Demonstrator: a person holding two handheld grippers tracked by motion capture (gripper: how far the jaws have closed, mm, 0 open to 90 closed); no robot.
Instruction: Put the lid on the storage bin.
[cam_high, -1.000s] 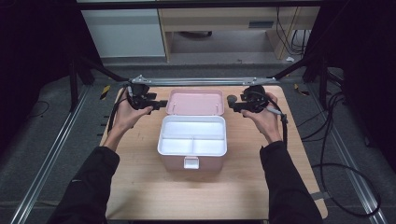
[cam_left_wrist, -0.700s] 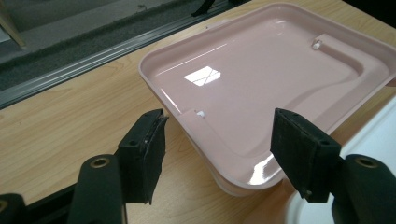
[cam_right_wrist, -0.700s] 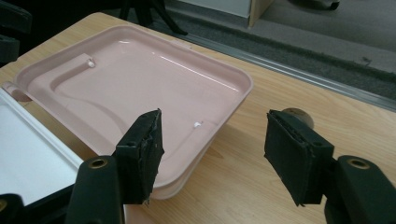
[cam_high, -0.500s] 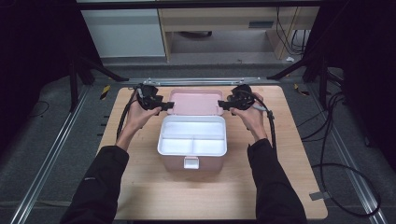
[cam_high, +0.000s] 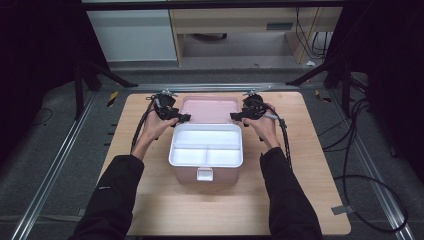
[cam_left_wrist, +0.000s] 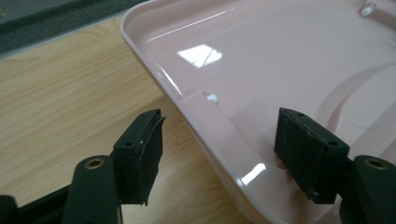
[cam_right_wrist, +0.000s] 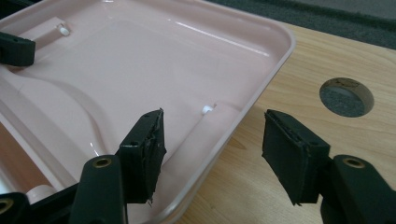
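Grippers — two, one per hand. Left gripper (cam_left_wrist: 224, 154) has its jaws spread astride the left rim of the pink lid (cam_left_wrist: 289, 65), one pad inside, one over the table (cam_left_wrist: 60, 98); no pad presses on the rim. Its jaws have just been opening. Right gripper (cam_right_wrist: 210, 158) is likewise spread astride the lid's right rim. One storage box (cam_high: 206, 172) sits mid-table, lid folded flat behind it; one white tray (cam_high: 206, 139) shows three compartments — one long, two short.

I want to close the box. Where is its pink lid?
In the high view the pink lid lies open flat on the table behind the box, between the left gripper and right gripper.
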